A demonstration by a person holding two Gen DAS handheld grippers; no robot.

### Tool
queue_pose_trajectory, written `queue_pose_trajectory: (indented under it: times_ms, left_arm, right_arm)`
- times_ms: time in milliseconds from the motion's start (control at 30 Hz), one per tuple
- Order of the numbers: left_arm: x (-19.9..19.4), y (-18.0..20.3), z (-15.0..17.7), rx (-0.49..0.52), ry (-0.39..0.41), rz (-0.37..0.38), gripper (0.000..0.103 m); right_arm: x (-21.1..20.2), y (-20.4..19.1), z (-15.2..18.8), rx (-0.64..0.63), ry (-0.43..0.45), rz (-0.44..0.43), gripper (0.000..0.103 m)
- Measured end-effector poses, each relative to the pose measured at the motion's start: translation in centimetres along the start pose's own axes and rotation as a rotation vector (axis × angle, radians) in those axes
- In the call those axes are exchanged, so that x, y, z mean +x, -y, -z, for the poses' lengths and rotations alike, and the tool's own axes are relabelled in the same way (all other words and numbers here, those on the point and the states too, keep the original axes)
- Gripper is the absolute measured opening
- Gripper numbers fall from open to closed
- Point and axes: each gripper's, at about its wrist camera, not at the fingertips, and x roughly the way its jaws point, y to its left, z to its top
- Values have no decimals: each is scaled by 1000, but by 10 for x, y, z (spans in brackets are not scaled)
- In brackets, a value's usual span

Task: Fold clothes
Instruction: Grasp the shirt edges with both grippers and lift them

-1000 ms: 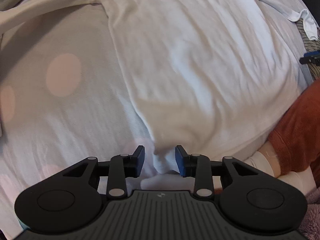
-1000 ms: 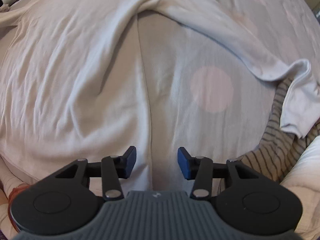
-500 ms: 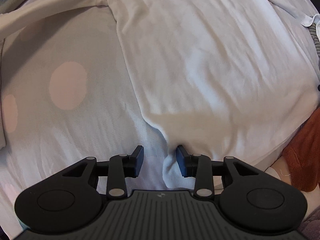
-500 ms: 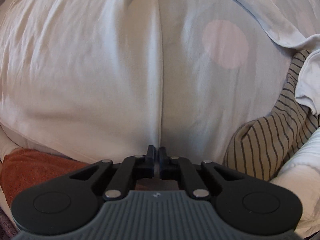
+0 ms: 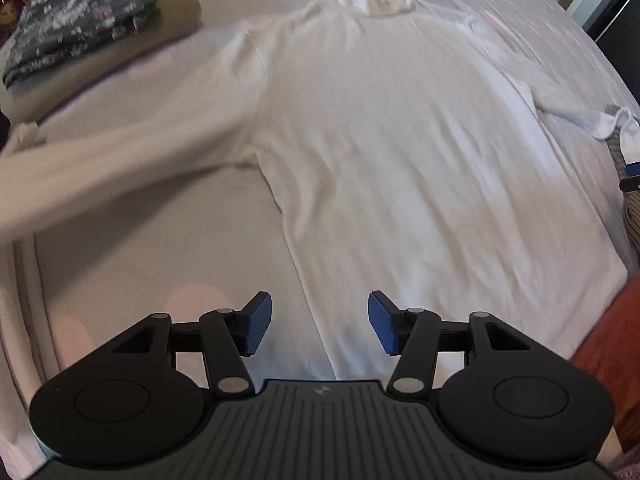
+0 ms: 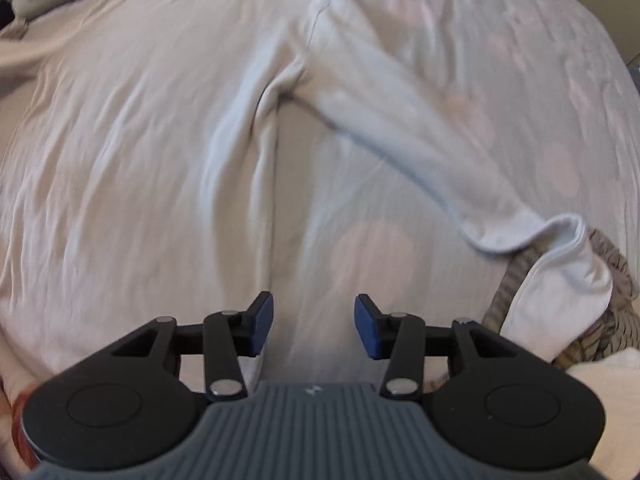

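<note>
Jaws of the left gripper (image 5: pixel 320 322) had just been opening and stood spread over the shirt's (image 5: pixel 400 152) bottom left corner, pinching nothing; those of the right gripper (image 6: pixel 314 326) had likewise just opened, empty, beside the other side seam. Shirt lay flat, face up on the bed (image 6: pixel 500 40), sleeves splayed outward. Best next move, I judged, was taking a cuff (image 6: pixel 560 288) and drawing each sleeve straight across the chest, smoothing wrinkles before folding the body

Two wrist views steeply down, near, sharing the white shirt (image 5: pixel 400 160) (image 6: pixel 140 140).
</note>
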Motion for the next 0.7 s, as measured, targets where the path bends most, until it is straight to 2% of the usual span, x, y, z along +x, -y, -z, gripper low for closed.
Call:
queue_pose_trajectory:
  times_ms: [133,200,333,500,700]
  left_arm:
    - [18,-31,-45,-62,168,-76,51]
    - [25,-47,-66,-116,252,-77,51]
    - [52,-63,-105,-115,362,-79,51]
    - [102,-63,-141,-49,354,-111,52]
    - [146,-68,-160,-19,332,-111,51]
  right_arm:
    - [14,26,-50,66,140,44,46]
    - [25,39,-73,84,198,58,46]
    - [46,51,-119,102,289,47,46]
    - [78,48,-170,91,343,17,46]
    - [117,41,-208,91,361,-14,46]
